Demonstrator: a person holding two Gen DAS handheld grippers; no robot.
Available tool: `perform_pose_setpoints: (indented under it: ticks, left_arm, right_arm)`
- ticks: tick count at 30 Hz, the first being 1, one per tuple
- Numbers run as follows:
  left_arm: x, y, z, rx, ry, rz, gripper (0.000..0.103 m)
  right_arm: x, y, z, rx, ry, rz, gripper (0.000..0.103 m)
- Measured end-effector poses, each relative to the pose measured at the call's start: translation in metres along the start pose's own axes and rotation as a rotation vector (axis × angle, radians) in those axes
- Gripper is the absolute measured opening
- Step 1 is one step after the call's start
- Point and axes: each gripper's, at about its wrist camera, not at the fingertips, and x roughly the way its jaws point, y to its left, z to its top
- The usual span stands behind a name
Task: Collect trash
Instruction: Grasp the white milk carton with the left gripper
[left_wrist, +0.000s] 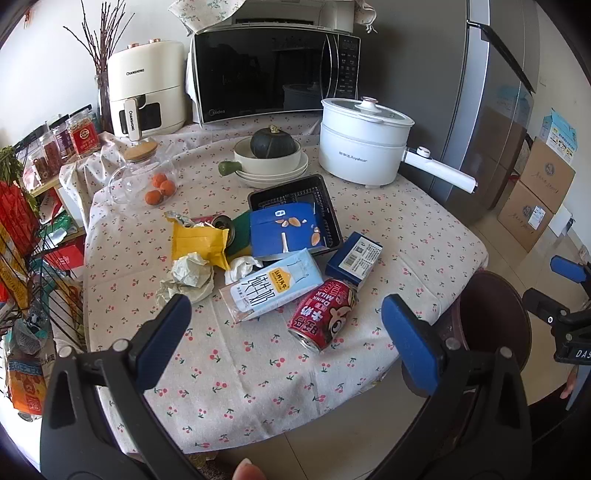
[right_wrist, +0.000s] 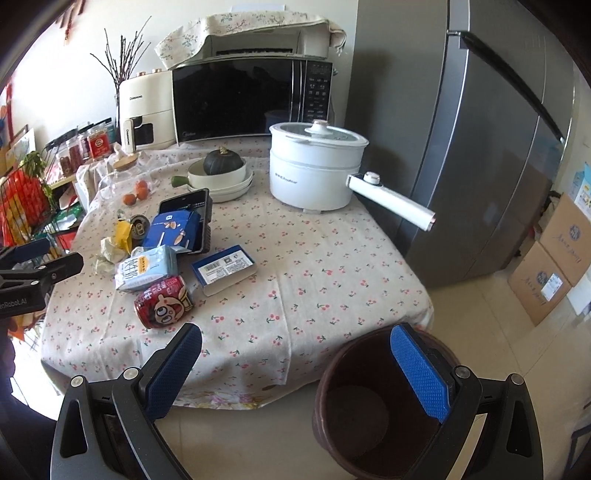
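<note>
Trash lies on the cherry-print tablecloth (left_wrist: 258, 369): a red drink can (left_wrist: 323, 319) (right_wrist: 164, 301) on its side, a light blue milk carton (left_wrist: 273, 284) (right_wrist: 146, 271), a dark blue box (left_wrist: 354, 258) (right_wrist: 224, 269), a blue almond carton (left_wrist: 284, 229) leaning on a black tray (left_wrist: 328, 206), a yellow wrapper (left_wrist: 201, 240) and crumpled paper (left_wrist: 192, 277). My left gripper (left_wrist: 286, 314) hovers open just short of the can. My right gripper (right_wrist: 295, 345) hangs open over the table's near edge and a dark brown bin (right_wrist: 373, 406) on the floor.
A white electric pot (left_wrist: 362, 144) with a long handle, stacked bowls holding a dark squash (left_wrist: 273, 147), a glass jar of oranges (left_wrist: 147, 177), a microwave (left_wrist: 273, 74) and an air fryer (left_wrist: 147, 88) fill the back. A grey fridge (right_wrist: 480, 147) and cardboard boxes (right_wrist: 546, 273) stand right; a wire rack (left_wrist: 33, 240) left.
</note>
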Motion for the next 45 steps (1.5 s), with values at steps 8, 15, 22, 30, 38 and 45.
perform_pose_setpoints:
  ticks: [8, 15, 22, 30, 38, 45]
  left_arm:
    - [0.088, 0.020, 0.010, 0.129, 0.213, -0.041, 0.097]
    - [0.139, 0.023, 0.000, 0.329, 0.337, -0.059, 0.084]
    - [0.157, 0.003, -0.004, 0.498, 0.349, -0.078, 0.077]
    - [0.151, 0.004, -0.004, 0.414, 0.379, -0.105, 0.060]
    - [0.115, 0.042, -0.021, 0.183, 0.393, -0.105, 0.055]
    - [0.095, 0.061, -0.041, 0.114, 0.399, -0.053, 0.055]
  right_arm:
    - [0.073, -0.007, 0.014, 0.066, 0.198, 0.118, 0.103]
    - [0.096, -0.010, 0.016, 0.070, 0.266, 0.135, 0.103]
    - [0.103, -0.004, 0.013, 0.070, 0.299, 0.148, 0.103]
    - [0.112, 0.015, 0.010, 0.060, 0.322, 0.150, 0.103]
    - [0.134, 0.053, 0.015, 0.072, 0.366, 0.210, 0.103]
    - [0.165, 0.101, 0.022, 0.139, 0.407, 0.301, 0.103]
